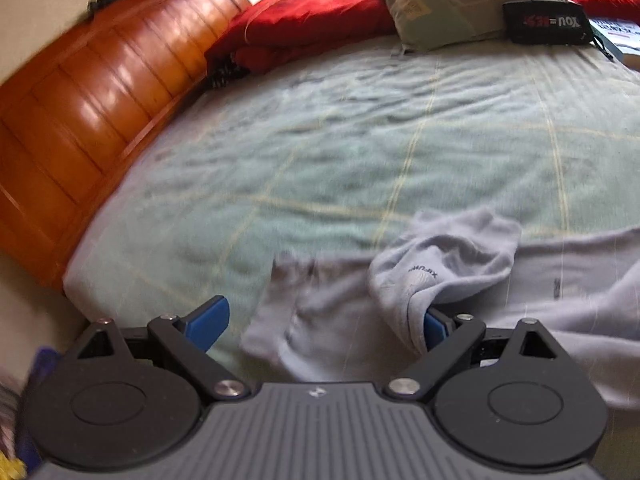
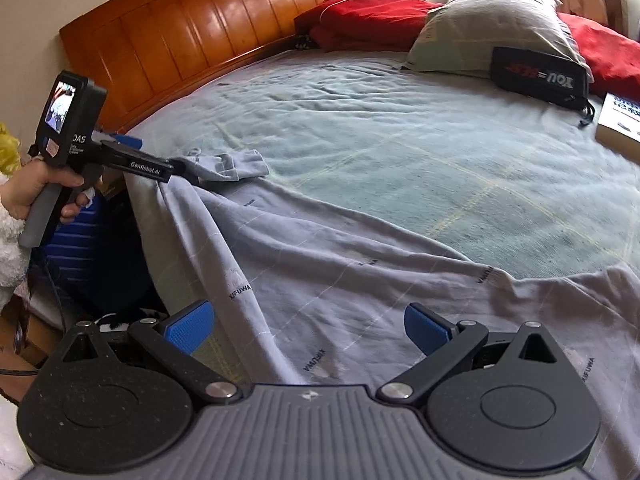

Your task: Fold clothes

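Spreading looks like the step in hand: grey garment (image 2: 340, 280) lies along the bed's (image 2: 400, 140) near edge (part hanging off). Left gripper (image 1: 320, 322) and right gripper (image 2: 308, 326) both gape wide; next, pinch the sleeve (image 1: 444, 264).

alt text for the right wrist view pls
An open right hand-held gripper hovers over a grey shirt spread on a green bedsheet. At left, a hand holds the left hand-held gripper at the shirt's bunched sleeve. Red and grey pillows line the wooden headboard.
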`<state>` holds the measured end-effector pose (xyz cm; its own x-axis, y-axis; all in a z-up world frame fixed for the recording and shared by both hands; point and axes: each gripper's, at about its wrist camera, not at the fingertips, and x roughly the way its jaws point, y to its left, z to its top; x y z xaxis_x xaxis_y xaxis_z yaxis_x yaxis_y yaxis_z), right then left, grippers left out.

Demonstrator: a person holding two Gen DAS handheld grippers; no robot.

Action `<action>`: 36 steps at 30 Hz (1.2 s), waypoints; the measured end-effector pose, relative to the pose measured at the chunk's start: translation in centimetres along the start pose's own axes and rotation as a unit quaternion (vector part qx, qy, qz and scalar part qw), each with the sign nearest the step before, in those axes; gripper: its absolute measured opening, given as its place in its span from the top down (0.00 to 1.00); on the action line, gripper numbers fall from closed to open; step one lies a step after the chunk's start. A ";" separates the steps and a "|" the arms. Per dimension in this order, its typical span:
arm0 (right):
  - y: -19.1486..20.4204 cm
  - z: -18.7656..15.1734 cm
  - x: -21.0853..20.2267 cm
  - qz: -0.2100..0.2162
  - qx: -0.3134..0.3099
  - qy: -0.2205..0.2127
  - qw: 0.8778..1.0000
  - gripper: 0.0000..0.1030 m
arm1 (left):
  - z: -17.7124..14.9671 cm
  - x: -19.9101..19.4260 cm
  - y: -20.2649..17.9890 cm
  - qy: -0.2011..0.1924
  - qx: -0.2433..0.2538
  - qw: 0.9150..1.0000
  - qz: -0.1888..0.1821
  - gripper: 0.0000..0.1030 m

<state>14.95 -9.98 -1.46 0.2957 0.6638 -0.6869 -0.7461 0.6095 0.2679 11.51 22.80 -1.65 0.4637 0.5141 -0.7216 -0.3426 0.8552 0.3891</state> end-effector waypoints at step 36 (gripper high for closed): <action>0.4 5.7 3.3 0.052 -0.098 0.021 0.994 0.35 | 0.4 -1.2 -0.8 -0.042 -0.072 0.989 -0.123 0.10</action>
<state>19.03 -5.15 0.24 0.1898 0.6977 -0.6908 -0.8745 0.4400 0.2041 11.56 21.50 -0.93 0.6109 0.3013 -0.7322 -0.3220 0.9394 0.1179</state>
